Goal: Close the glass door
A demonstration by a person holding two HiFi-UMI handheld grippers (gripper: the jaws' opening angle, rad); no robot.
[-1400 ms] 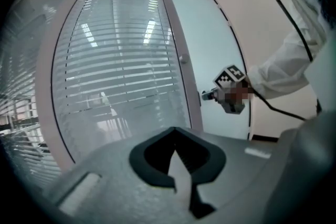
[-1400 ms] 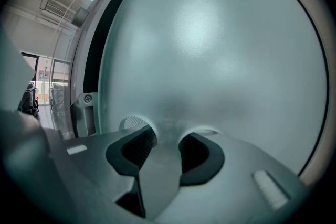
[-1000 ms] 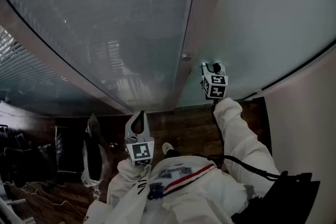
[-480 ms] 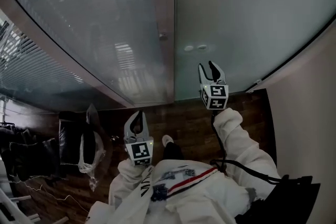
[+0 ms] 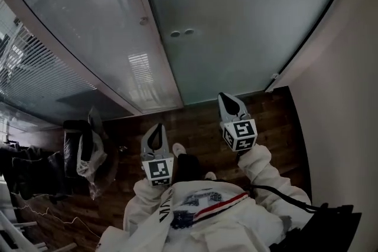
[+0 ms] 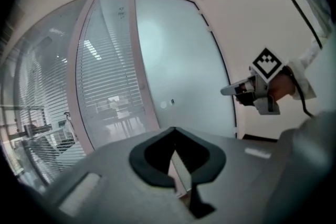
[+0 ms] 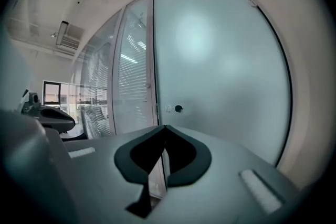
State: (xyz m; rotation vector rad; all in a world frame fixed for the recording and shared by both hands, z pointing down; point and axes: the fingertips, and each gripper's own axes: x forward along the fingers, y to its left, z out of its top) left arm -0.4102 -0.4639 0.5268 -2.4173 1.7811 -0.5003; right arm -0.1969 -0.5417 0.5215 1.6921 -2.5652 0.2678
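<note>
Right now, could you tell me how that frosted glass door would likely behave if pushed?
The frosted glass door is one tall, unbroken pane, so probably stiff and heavy, moving as a whole. Its smooth face looks slippery. It seems shut against the post, so it may not give.

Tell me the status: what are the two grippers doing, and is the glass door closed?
Left gripper, right gripper: jaws shut, empty, off the glass. Glass door looks closed against its frame. Nothing seen in the way.
</note>
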